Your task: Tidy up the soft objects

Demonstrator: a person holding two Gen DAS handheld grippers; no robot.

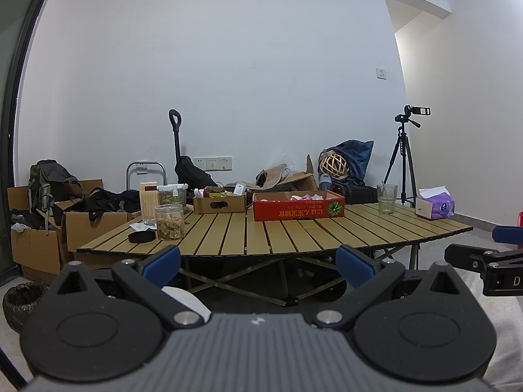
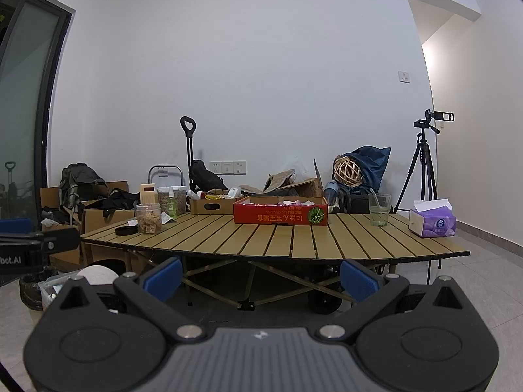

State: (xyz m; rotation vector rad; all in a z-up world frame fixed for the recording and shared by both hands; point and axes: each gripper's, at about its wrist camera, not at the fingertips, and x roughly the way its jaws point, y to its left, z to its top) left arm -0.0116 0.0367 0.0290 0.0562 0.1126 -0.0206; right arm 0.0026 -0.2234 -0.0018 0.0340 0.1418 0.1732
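The room was evenly, coolly lit, rather dim; the brightest patch lay on the right-hand wall [image 2: 438,55] near the corner; soft shadow pooled beneath the table [image 2: 327,245]; fisheye distortion bowed the door frame [image 1: 19,98] and darkened the corners; focus stayed fairly sharp, without glare.

Left gripper [image 1: 258,263]: black arms, blue fingers [image 1: 163,261], silver screws, grey ribbed body.
Right gripper [image 2: 261,274]: same build.

Slatted surface [image 1: 294,235], frame centre: red box [image 1: 298,209] holding pale soft items, open jar [image 1: 169,221], glass [image 1: 387,198], tissue pack [image 1: 434,207]. Left tongs [image 1: 258,263] bottom, jaws apart, empty.
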